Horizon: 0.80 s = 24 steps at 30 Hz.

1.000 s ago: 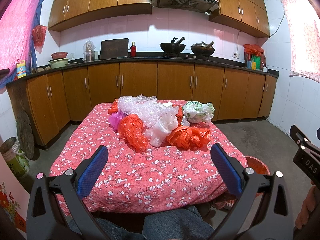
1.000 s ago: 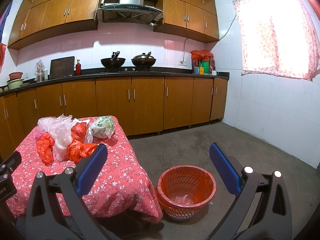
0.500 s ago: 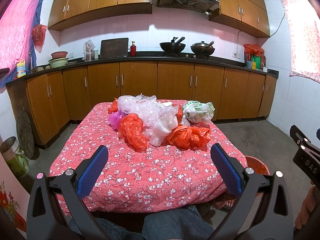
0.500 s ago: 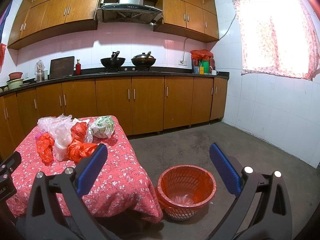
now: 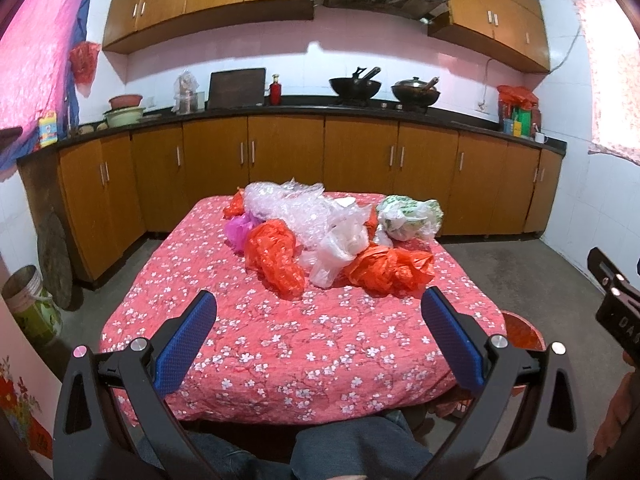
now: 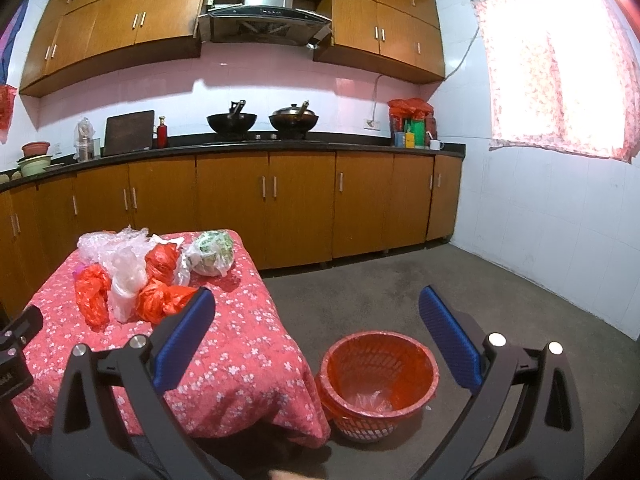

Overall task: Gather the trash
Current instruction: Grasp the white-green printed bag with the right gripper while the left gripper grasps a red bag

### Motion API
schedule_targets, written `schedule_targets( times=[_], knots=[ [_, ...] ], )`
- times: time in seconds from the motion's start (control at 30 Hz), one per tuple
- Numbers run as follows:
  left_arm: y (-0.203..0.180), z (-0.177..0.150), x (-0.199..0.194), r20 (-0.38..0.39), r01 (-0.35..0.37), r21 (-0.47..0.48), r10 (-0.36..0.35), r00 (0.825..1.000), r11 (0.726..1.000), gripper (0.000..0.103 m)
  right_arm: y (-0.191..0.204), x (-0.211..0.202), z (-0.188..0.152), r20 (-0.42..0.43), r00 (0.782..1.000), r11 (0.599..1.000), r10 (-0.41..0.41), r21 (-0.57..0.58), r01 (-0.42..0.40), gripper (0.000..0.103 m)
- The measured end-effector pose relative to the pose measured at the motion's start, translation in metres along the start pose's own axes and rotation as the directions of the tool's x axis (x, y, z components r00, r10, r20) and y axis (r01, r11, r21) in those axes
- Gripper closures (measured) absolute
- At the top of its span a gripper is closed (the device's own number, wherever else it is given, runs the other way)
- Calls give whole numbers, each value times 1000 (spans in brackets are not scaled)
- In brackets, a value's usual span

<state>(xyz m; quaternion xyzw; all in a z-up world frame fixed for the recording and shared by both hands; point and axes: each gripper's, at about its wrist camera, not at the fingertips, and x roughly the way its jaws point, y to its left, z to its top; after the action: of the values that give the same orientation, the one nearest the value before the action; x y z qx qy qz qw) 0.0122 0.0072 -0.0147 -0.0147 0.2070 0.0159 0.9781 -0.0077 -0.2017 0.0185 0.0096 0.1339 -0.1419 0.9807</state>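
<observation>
A pile of crumpled plastic bags lies at the far middle of the table (image 5: pixel 280 344) with the red flowered cloth: an orange bag (image 5: pixel 276 258), another orange bag (image 5: pixel 390 270), a clear bag (image 5: pixel 340 248), bubble wrap (image 5: pixel 284 200), a pink bag (image 5: pixel 238 230) and a green-printed white bag (image 5: pixel 408 216). The pile also shows in the right wrist view (image 6: pixel 132 276). My left gripper (image 5: pixel 320 312) is open and empty, over the table's near part, short of the pile. My right gripper (image 6: pixel 316 308) is open and empty, held above the orange basket bin (image 6: pixel 378 376) on the floor to the right of the table.
Brown kitchen cabinets (image 5: pixel 288 160) with a black counter run along the far wall, carrying woks, bowls and bottles. A bucket (image 5: pixel 28 308) stands on the floor at the left. Bare grey floor (image 6: pixel 440 276) lies right of the table. The person's knees (image 5: pixel 320 448) are at the near edge.
</observation>
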Motion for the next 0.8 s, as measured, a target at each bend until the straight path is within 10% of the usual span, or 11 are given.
schedule_targets(
  times=[0.8],
  knots=[
    [69, 42, 127, -100, -113, -67, 106, 989, 991, 16, 88, 183, 43, -187, 956, 972, 227, -23, -235, 24]
  ],
)
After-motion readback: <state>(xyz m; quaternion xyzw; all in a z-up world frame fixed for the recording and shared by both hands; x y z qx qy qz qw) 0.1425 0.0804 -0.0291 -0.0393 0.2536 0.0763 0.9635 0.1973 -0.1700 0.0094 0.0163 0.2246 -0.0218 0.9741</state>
